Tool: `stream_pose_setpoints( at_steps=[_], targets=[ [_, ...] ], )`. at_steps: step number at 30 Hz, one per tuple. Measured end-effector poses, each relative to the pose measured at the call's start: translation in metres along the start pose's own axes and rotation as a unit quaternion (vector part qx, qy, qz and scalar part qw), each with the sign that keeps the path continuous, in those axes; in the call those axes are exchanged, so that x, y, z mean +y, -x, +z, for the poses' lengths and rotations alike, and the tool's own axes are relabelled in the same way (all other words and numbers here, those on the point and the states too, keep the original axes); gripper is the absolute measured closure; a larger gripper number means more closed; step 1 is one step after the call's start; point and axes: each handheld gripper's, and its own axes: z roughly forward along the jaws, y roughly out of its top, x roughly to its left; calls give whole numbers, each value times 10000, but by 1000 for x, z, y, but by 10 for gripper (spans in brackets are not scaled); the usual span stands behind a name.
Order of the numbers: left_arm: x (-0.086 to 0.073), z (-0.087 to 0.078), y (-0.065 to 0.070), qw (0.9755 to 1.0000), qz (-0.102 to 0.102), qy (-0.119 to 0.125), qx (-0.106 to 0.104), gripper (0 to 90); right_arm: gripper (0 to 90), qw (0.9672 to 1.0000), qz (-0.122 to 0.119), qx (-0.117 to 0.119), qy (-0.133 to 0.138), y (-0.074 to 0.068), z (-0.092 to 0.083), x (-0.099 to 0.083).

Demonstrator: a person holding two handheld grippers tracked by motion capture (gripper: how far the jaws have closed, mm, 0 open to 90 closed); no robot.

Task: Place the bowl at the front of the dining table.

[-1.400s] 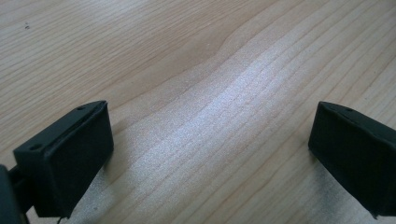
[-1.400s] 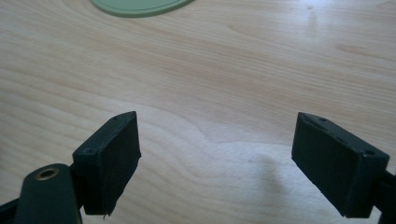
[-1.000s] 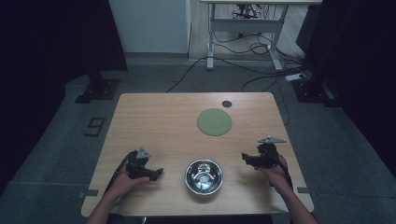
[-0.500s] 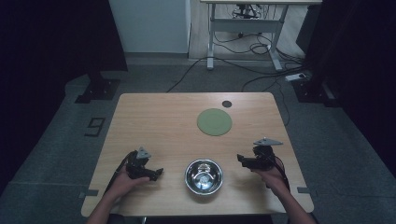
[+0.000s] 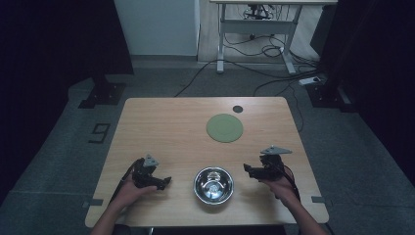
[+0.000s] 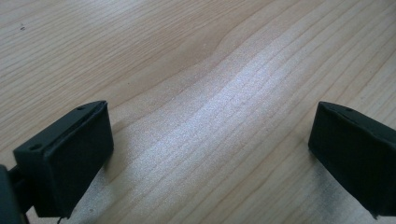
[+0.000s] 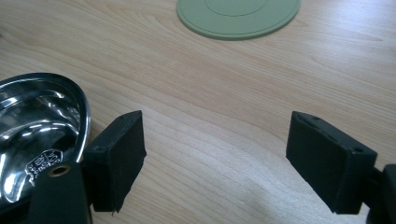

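I have both tools low over the near edge of the wooden bench (image 5: 161,127), a steel bowl (image 5: 213,184) sitting between them. My right hand-held gripper (image 5: 250,170) points at the bowl from just beside its rim, jaws spread wide with nothing between them; in the right gripper view the bowl's polished wall (image 7: 42,121) lies next to one pad (image 7: 119,154). My left hand-held gripper (image 5: 164,182) rests on the other side, near the bowl but apart from it, its jaws likewise parted over bare wood. The bowl is empty, showing only reflections and a stamped mark on its floor. Farther back lies a flat green mat (image 5: 224,128), with a small dark disc (image 5: 237,108) beyond it. The risk, as I judge it: the slick, curved rim could slide out of a shallow pinch, or a sideways nudge from the pad could skate the light bowl across the bench toward its near edge.
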Motion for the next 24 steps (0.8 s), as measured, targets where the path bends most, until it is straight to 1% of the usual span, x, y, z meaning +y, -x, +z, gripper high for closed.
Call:
stream_pose_setpoints(
  at_steps=[4, 20, 24],
  targets=[
    [0, 0, 0, 10000, 0, 0, 0, 0, 207, 10000, -38, 20, 38, -4, 1, 0],
    [0, 0, 0, 10000, 0, 1, 0, 0, 236, 9991, -267, 317, -37, -27, 7, 1],
    [0, 0, 0, 10000, -1, 1, 0, 0, 240, 9988, -290, 391, -56, -32, 9, 1]
  ],
)
